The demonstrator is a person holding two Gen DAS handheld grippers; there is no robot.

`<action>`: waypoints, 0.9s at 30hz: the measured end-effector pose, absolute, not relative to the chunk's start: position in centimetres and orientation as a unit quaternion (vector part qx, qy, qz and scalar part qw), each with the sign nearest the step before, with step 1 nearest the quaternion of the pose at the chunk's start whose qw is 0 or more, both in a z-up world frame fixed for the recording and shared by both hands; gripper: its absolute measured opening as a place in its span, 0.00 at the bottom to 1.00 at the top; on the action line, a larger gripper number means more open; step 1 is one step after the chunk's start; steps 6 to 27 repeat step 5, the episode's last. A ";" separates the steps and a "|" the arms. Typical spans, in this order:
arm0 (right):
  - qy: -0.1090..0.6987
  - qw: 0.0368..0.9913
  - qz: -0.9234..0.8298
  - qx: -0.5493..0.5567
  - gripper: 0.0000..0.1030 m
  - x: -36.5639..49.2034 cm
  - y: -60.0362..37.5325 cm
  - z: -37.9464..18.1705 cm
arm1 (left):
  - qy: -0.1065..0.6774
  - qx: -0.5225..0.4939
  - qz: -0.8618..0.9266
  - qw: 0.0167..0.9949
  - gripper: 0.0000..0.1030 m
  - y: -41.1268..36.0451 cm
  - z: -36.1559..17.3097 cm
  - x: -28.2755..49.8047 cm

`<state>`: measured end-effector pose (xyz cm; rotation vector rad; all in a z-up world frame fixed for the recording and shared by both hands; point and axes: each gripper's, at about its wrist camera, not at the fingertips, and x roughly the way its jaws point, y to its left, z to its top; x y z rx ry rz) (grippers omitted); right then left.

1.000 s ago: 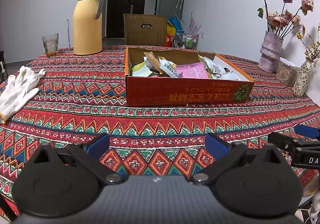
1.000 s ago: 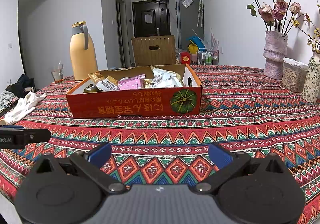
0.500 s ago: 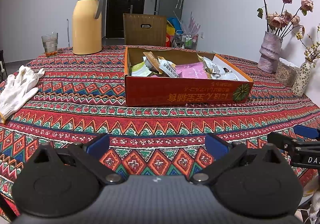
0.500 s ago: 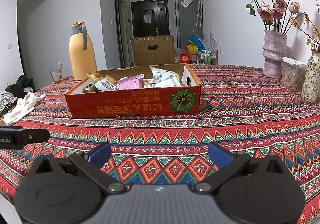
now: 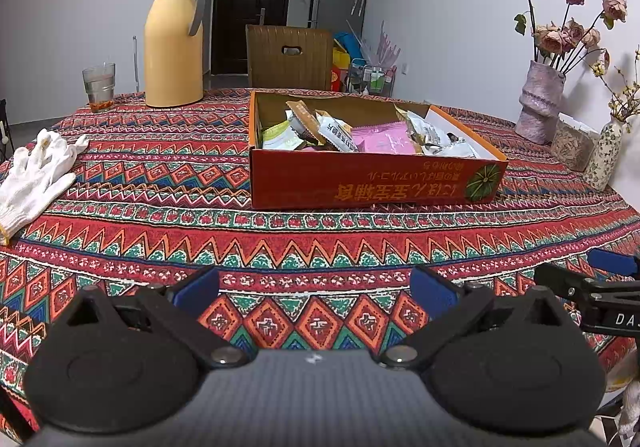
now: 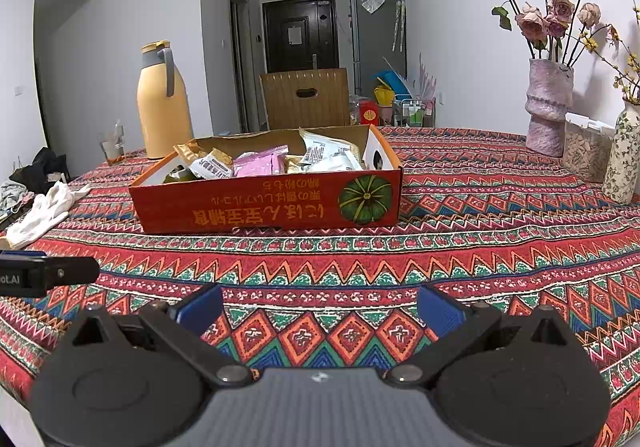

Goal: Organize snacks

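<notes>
A shallow red cardboard box stands on the patterned tablecloth, holding several snack packets, among them a pink one and white ones. It also shows in the right wrist view, with the pink packet inside. My left gripper is open and empty, low over the cloth near the table's front, well short of the box. My right gripper is open and empty, beside it to the right. Each gripper's tip shows at the edge of the other's view.
A yellow thermos and a glass stand at the back left. White gloves lie at the left. A pink vase with roses, a jar and a small vase stand at the right. A chair is behind.
Both grippers have drifted very slightly; the box sits marginally lower in both views. Nothing was taken hold of or let go.
</notes>
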<state>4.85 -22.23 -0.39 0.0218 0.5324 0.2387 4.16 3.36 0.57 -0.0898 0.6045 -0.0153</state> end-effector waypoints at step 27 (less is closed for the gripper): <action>0.264 0.957 0.118 0.010 1.00 4.8 -22.1 -0.5 | 0.296 -0.045 -0.010 0.954 1.00 3.4 0.7 4.1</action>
